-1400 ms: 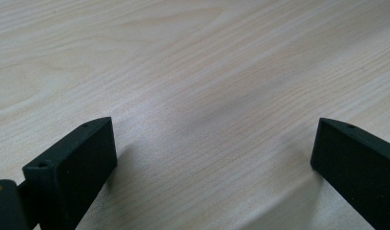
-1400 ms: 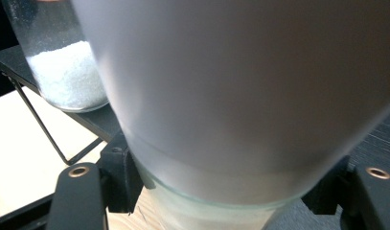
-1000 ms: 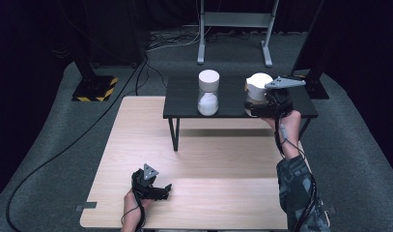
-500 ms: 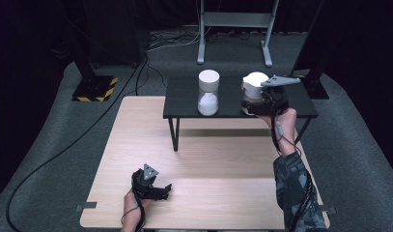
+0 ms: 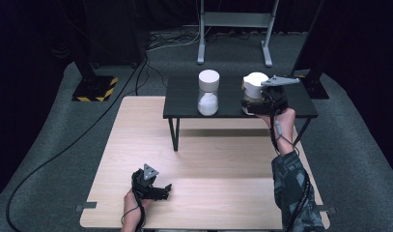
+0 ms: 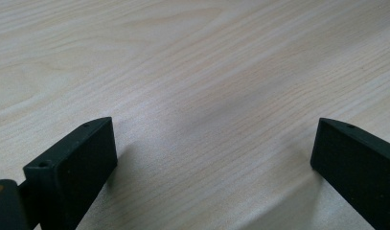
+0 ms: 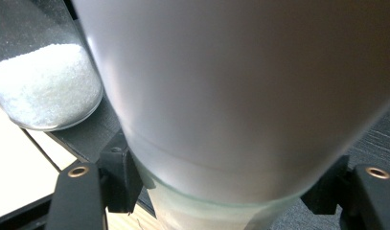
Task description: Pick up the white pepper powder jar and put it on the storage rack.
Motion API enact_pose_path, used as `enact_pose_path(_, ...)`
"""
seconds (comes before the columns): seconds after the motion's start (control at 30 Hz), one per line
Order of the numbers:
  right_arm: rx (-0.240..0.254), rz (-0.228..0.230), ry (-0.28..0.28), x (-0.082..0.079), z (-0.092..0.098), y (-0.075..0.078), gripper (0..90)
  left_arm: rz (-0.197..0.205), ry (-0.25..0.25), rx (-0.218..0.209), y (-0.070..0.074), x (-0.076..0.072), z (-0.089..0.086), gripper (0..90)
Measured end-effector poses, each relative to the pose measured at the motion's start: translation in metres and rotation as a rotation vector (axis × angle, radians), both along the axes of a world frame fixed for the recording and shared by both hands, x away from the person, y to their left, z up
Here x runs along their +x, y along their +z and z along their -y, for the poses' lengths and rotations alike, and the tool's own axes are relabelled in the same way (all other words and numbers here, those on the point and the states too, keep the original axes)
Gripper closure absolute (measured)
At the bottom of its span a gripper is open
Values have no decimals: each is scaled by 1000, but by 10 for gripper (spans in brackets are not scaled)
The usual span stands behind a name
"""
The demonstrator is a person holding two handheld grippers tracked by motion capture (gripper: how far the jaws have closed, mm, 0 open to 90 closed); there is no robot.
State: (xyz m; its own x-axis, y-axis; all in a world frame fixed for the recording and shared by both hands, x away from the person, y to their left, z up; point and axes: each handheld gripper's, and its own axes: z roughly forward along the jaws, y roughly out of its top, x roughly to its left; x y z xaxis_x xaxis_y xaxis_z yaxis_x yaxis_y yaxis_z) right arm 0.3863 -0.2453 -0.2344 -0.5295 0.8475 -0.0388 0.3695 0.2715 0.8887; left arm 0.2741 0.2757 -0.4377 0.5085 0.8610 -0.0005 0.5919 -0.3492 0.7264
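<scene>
Clamping an unlabelled white-lidded jar (image 5: 255,84), right tongs (image 5: 254,104); left tongs (image 5: 160,191) gape.

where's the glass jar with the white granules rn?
In the high view, the white-lidded glass jar of white granules stands on the small black raised table, left of centre, apart from the right gripper, which clasps a second white-lidded jar.

Wooden table (image 5: 223,203): pale beige with fine grain lines. Small raised table (image 5: 184,99): black top and legs. Jar (image 5: 208,93): clear glass, white lid, white granules inside. Second jar (image 5: 254,86): white lid, glass below faintly green. Left gripper (image 5: 162,189) and right gripper (image 5: 254,104): black; each carries a grey triangular plate. Sleeve (image 5: 293,186): grey camouflage pattern. Floor (image 5: 49,145): dark grey carpet. Stand base (image 5: 94,89): yellow-and-black hazard stripes.
</scene>
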Motion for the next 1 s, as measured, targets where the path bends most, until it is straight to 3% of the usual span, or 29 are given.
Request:
enact_pose_path(0.17,19,7,-5,0,2,-4,300,0,0,0,0,0,0,19)
enact_pose_path(1.0,22,30,-5,-3,2,-10,297,1,-1,0,0,0,0,21)
